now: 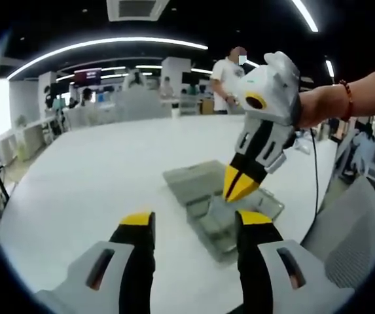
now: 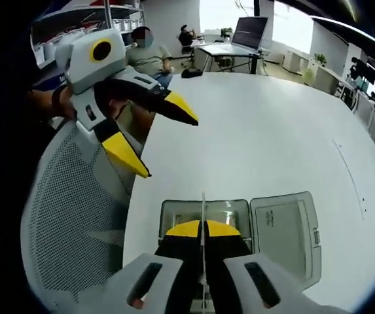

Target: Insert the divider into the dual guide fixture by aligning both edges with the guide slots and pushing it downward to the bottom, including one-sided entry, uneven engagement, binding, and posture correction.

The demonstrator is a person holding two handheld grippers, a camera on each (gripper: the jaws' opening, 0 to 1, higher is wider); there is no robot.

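Note:
A grey fixture box (image 1: 207,216) lies on the white table, its lid (image 2: 285,229) folded open beside it. My right gripper (image 2: 202,229) is shut on a thin divider (image 2: 202,203), seen edge-on and standing upright over the box's open compartment (image 2: 180,212). In the left gripper view the right gripper (image 1: 239,186) points down into the box with its yellow tips together. My left gripper (image 1: 196,222) hovers open just in front of the box, holding nothing. It also appears in the right gripper view as the left gripper (image 2: 167,145), jaws spread, above and left of the box.
The white table (image 2: 279,118) stretches wide beyond the box. A grey mesh chair (image 2: 76,216) stands against the table's edge next to the box, also seen as the chair (image 1: 351,222). People sit and stand at desks in the background.

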